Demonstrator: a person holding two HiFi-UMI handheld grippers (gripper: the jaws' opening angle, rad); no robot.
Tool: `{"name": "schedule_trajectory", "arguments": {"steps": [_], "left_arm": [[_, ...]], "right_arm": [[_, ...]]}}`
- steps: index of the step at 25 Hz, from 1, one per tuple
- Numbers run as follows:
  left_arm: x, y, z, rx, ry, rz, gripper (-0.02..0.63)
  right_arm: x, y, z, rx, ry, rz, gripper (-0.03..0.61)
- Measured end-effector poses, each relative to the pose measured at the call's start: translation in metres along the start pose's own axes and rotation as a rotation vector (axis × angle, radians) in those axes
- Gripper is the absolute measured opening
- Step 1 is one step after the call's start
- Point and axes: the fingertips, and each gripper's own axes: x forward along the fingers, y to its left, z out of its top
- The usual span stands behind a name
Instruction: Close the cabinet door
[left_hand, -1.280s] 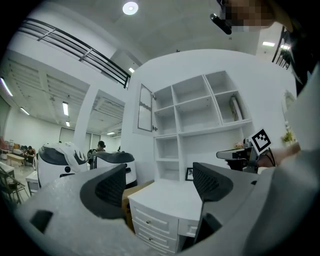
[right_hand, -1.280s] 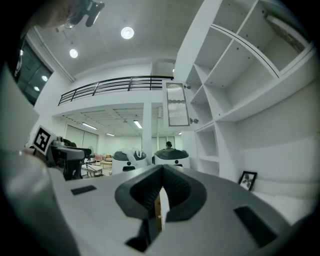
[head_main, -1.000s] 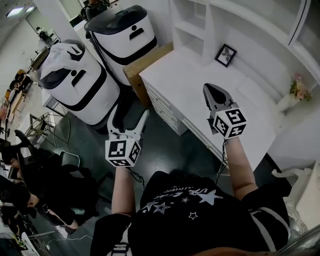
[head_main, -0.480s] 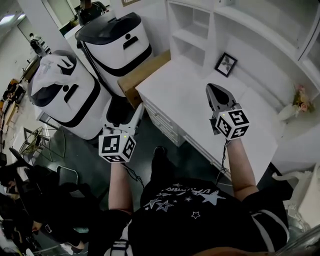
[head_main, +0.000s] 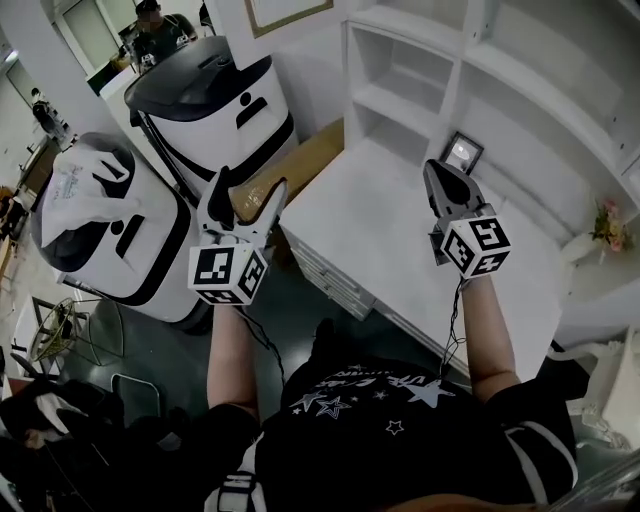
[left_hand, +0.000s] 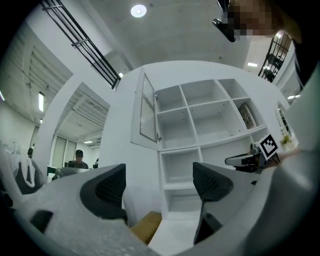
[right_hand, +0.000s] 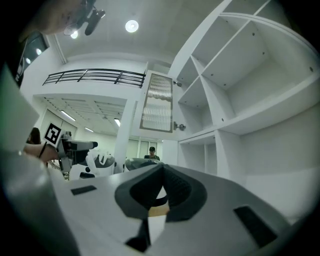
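Should raise left gripper (head_main: 248, 192), jaws apart and empty, to open door (left_hand: 147, 110), pushing its face steadily; right gripper (head_main: 441, 172) jaws together.

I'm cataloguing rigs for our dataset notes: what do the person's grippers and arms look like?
Both the left gripper and right gripper have white bodies with dark ribbed grip pads and a white cube of black square markers. A thin black cable trails from each. The arms are bare below a black star-printed T-shirt.
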Motion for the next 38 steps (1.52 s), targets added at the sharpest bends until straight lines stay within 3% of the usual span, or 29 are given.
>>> {"name": "schedule_trajectory", "arguments": {"steps": [8,18,25,33,38], "left_arm": [[0.088,0.059,0.018,0.008,-0.056,-0.123,0.423],[0.174,0.08,0.047,0.032,-0.158,-0.265,0.423],[0.189,0.069,0.069,0.032,-0.247,-0.352,0.417],[0.18,0.048,0.076,0.04,-0.263,-0.351,0.399],[0.173,0.02,0.084,0.017,-0.277,-0.34,0.296]], "right_arm": [[0.077,0.003,0.009,-0.033,0.007,-0.061,0.005],[0.114,-0.009,0.017,-0.057,-0.033,-0.174,0.005],[0.119,-0.026,0.015,-0.065,-0.031,-0.25,0.005],[0.099,-0.043,0.012,-0.066,-0.028,-0.282,0.005],[0.085,-0.06,0.014,-0.045,-0.035,-0.282,0.005]]}}
